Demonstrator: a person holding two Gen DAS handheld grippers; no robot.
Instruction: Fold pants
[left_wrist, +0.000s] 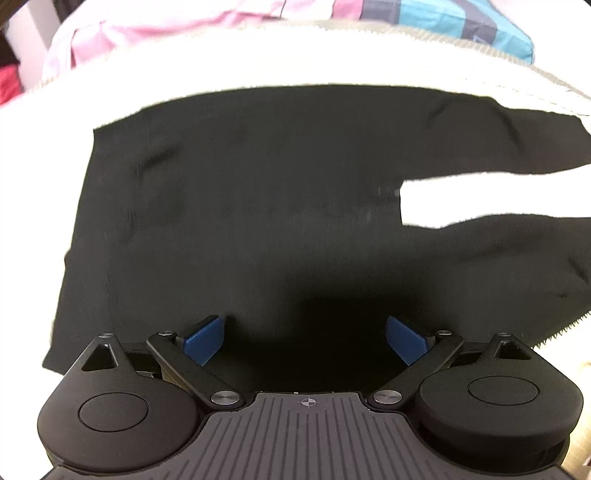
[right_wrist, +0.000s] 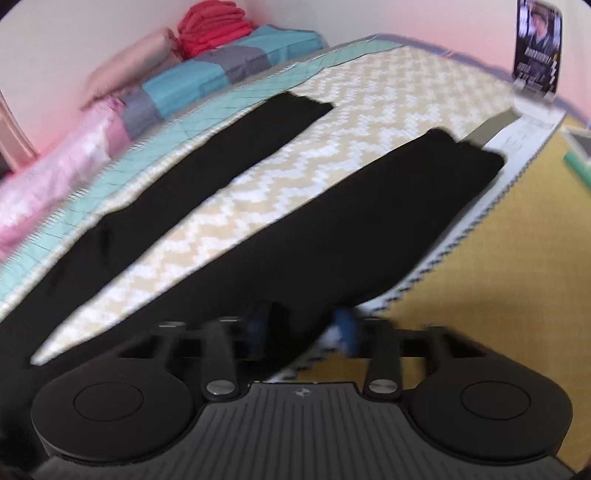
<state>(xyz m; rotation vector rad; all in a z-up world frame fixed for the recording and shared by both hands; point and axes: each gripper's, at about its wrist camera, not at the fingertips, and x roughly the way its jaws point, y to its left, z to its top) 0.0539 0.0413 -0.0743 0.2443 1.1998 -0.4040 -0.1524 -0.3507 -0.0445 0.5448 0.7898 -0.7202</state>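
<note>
Across the middle of the left wrist view the black pants (left_wrist: 258, 206) are spread flat on a pale bedcover (left_wrist: 221, 62), the waistband edge toward the left of the frame and the two legs running off to the right, split by a wedge of cover at the right edge. The left gripper (left_wrist: 305, 341) is held just above the lower edge of the seat area, its blue pads (left_wrist: 205, 339) set well apart with nothing between them; only dark cloth is seen below the gap.

From the right wrist view the long axis of the garment is read more clearly: both legs are laid as diagonal bands from the lower left of the frame up toward the upper right, over a zigzag-patterned bed (right_wrist: 362, 122), with the nearer leg ending close to the bed's edge at the right. The right gripper (right_wrist: 301, 330) sits at the bottom centre, at the lower end of that nearer leg. The picture is smeared there, and dark cloth seems to lie between the blue pads, which appear fairly close together; whether the cloth is pinched cannot be told.

The coming fold is judged to turn on this layout: the nearer leg lies directly ahead of the right gripper, the far leg is well apart from it toward the upper left, and the waist end is nearer the left gripper.
</note>
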